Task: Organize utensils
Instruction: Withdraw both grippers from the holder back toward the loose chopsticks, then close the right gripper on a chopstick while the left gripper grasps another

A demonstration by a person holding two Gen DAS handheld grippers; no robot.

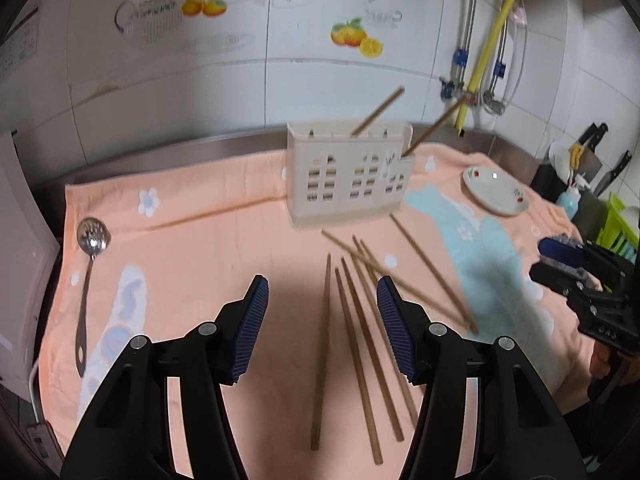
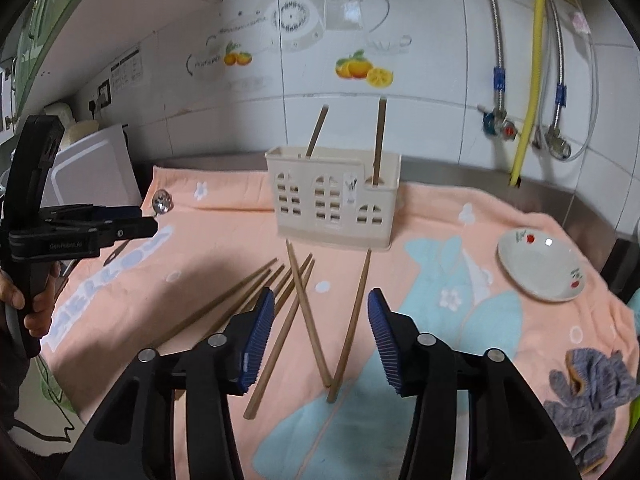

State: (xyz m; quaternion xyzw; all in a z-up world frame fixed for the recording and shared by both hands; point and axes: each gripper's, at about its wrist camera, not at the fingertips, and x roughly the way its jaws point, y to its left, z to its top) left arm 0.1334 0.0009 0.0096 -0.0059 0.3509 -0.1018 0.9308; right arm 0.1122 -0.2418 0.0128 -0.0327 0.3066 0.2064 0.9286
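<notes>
Several loose wooden chopsticks [image 1: 321, 360] lie fanned on a peach towel [image 1: 200, 248] in front of a cream utensil caddy [image 1: 348, 176]. Two chopsticks [image 1: 378, 112] stand in the caddy. My left gripper [image 1: 323, 284] hovers open over the left side of the fan, nothing between its pads. In the right wrist view, my right gripper [image 2: 322, 294] is open above two crossed chopsticks [image 2: 307, 312], with the caddy [image 2: 332, 208] beyond. A slotted metal spoon [image 1: 86, 280] lies at the towel's left edge. Each gripper shows in the other's view: the right gripper [image 1: 560, 264], the left gripper [image 2: 120, 224].
A white plate [image 2: 540, 268] with a cherry pattern sits on the towel to the right. A grey cloth [image 2: 592, 396] lies at the near right. Knives [image 1: 592, 140] and bottles stand at the far right. A white board [image 2: 92, 168] leans at the left; pipes run down the tiled wall.
</notes>
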